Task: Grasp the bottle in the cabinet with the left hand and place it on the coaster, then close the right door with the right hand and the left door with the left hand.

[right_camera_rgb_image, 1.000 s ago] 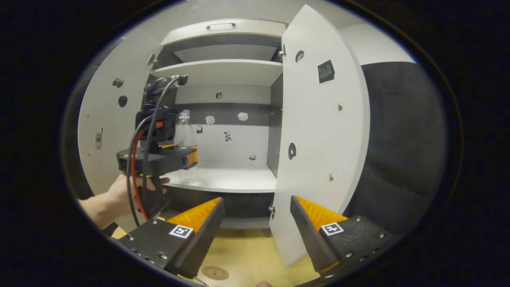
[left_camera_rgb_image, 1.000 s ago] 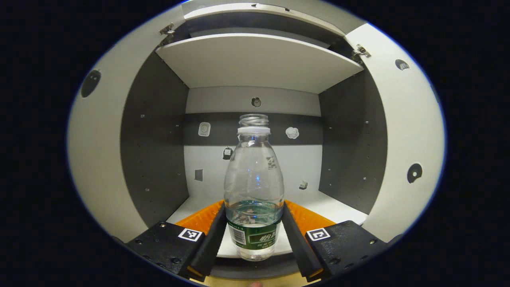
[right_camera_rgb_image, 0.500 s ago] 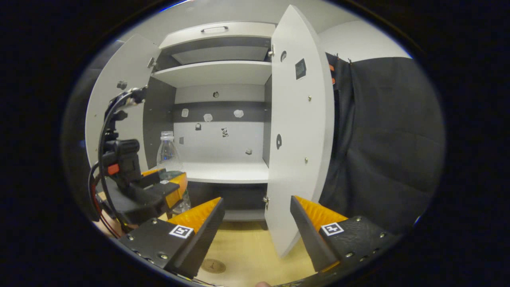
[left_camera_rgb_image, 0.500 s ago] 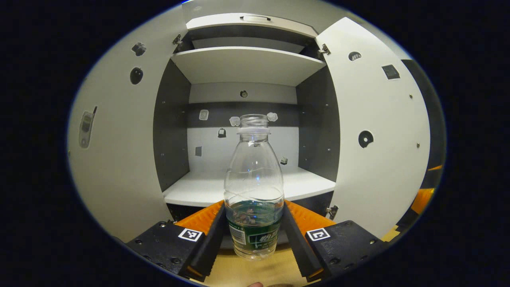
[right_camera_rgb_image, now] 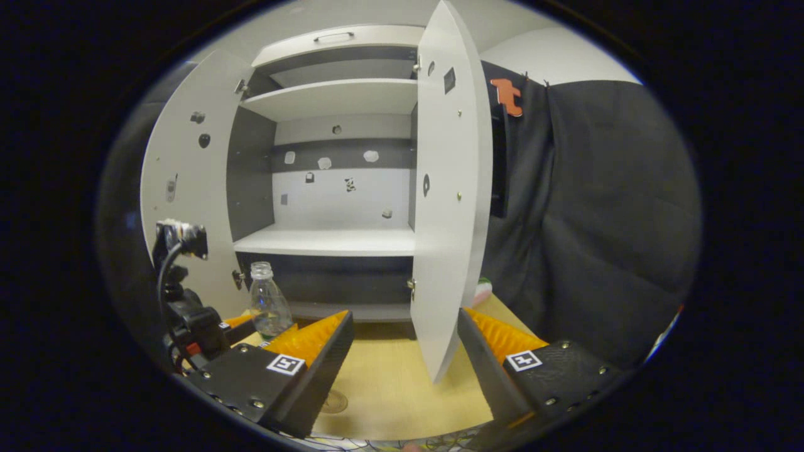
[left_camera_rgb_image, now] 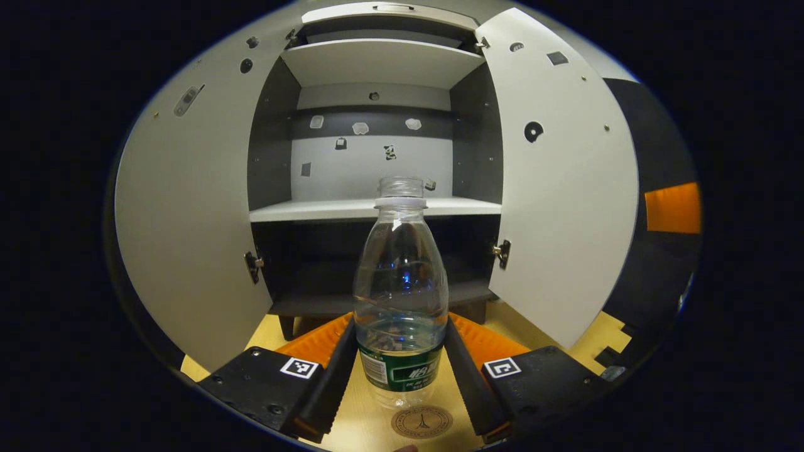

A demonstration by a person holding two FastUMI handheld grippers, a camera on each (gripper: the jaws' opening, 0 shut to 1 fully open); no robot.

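The cabinet stands open ahead of both grippers, its left door and right door swung wide, on a pale wooden tabletop.

The left gripper is clenched on a clear plastic water bottle: both orange-faced fingers press its lower body, one on each side, at the green label band. The bottle stands upright between them, its long axis vertical and its open, capless neck pointing up, well above the fingertips. A little water sits in the bottom; the rest is empty and see-through.

The relation that matters is bottle base to coaster. In the left gripper view the round brown coaster lies on the table just below the bottle's base, between the fingers, slightly to their right and nearer the camera. Base and coaster look apart, so I judge the bottle not yet set down; the coming move seems a short drop with a small pull back and to the right.

The right gripper holds its fingers spread with nothing between them, and the near edge of the right door hangs just ahead between the fingertips. In this view the left gripper and bottle sit to the left, with the coaster beside the left finger.
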